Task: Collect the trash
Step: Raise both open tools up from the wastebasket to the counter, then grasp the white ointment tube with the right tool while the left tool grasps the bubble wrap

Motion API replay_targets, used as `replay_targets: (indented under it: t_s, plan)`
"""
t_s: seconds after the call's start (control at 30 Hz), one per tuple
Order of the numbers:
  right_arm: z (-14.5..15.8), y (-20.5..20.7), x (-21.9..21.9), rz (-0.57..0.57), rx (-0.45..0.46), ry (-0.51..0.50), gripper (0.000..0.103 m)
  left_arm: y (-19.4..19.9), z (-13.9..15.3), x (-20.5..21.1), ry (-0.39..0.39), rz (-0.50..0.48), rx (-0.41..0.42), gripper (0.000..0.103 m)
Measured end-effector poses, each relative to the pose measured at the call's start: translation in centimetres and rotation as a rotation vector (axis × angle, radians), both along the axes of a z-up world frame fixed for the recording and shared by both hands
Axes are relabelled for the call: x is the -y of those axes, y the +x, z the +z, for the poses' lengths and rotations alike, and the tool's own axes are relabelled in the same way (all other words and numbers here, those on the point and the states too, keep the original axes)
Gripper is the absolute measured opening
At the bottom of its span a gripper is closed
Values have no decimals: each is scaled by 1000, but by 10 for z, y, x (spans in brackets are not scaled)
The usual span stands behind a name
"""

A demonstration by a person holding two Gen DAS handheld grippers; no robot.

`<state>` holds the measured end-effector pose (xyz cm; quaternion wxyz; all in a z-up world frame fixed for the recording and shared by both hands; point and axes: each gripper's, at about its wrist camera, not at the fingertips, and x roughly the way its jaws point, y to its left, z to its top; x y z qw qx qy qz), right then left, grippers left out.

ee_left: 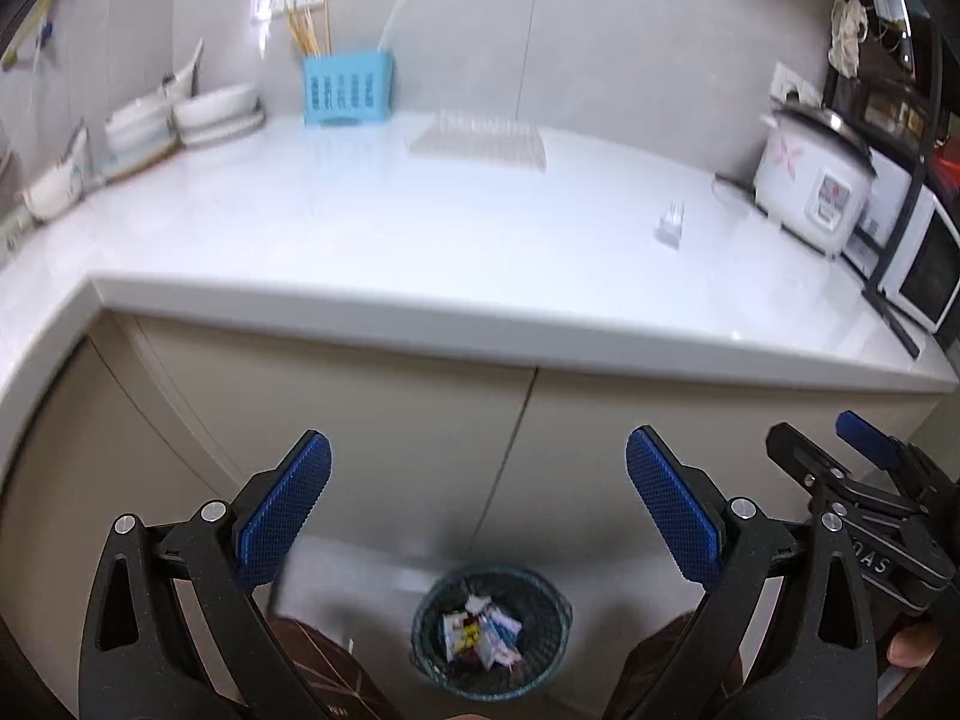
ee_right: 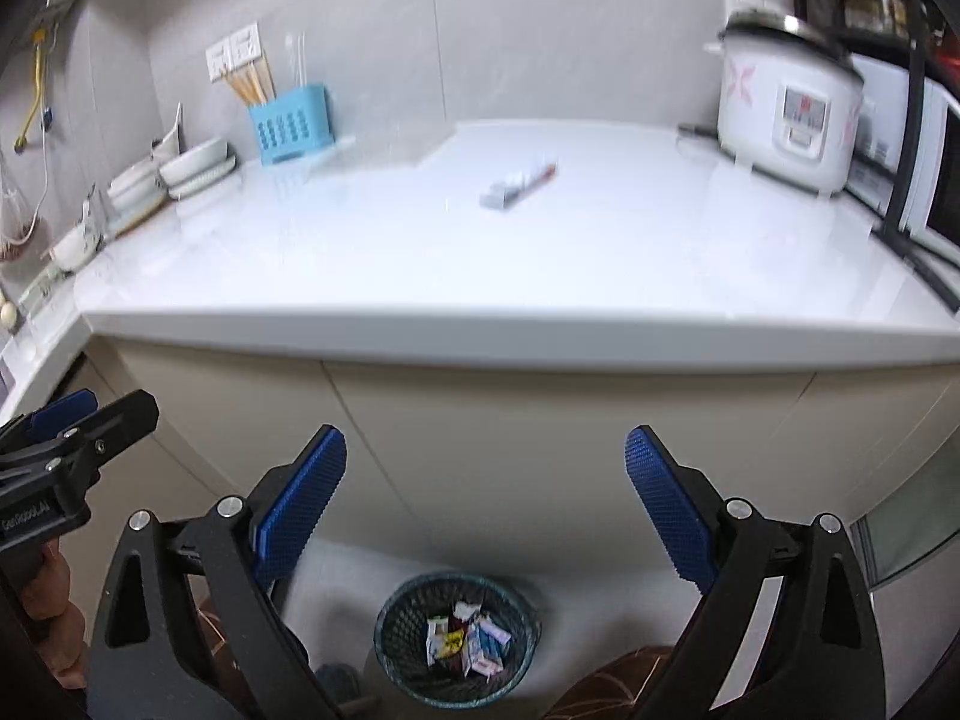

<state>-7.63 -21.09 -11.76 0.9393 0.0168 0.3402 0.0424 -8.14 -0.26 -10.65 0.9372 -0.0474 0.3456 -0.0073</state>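
A dark mesh wastebasket (ee_left: pixel 491 630) stands on the floor in front of the cabinet, holding several crumpled wrappers (ee_left: pixel 480 639); it also shows in the right wrist view (ee_right: pixel 457 641). A small pale box-like piece (ee_right: pixel 517 186) lies on the white counter (ee_right: pixel 480 252), also seen in the left wrist view (ee_left: pixel 671 223). My left gripper (ee_left: pixel 478 450) is open and empty, below the counter edge and above the basket. My right gripper (ee_right: pixel 485 450) is open and empty, beside it to the right. Each gripper shows at the edge of the other's view.
On the counter: a blue utensil holder with chopsticks (ee_left: pixel 348 90), stacked bowls and plates (ee_left: pixel 198 114) at the left, a clear rack (ee_left: pixel 480 141), a white rice cooker (ee_right: pixel 786 114) and a microwave on a black shelf (ee_left: pixel 918 264) at the right. Beige cabinet doors (ee_left: pixel 420 432) face me.
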Motion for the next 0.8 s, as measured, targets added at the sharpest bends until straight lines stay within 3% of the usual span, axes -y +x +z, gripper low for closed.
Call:
replay_targets:
  t_s: [0.23, 0.43, 0.8]
  plan:
    - [57, 27, 2, -10, 22, 11, 90, 31, 55, 1, 21, 12, 37, 97]
    - [81, 71, 0, -30, 2, -3, 90, 77, 88, 3, 35, 16, 36, 97]
    - [64, 189, 11, -107, -126, 5, 90, 211, 92, 10, 68, 30, -34, 97]
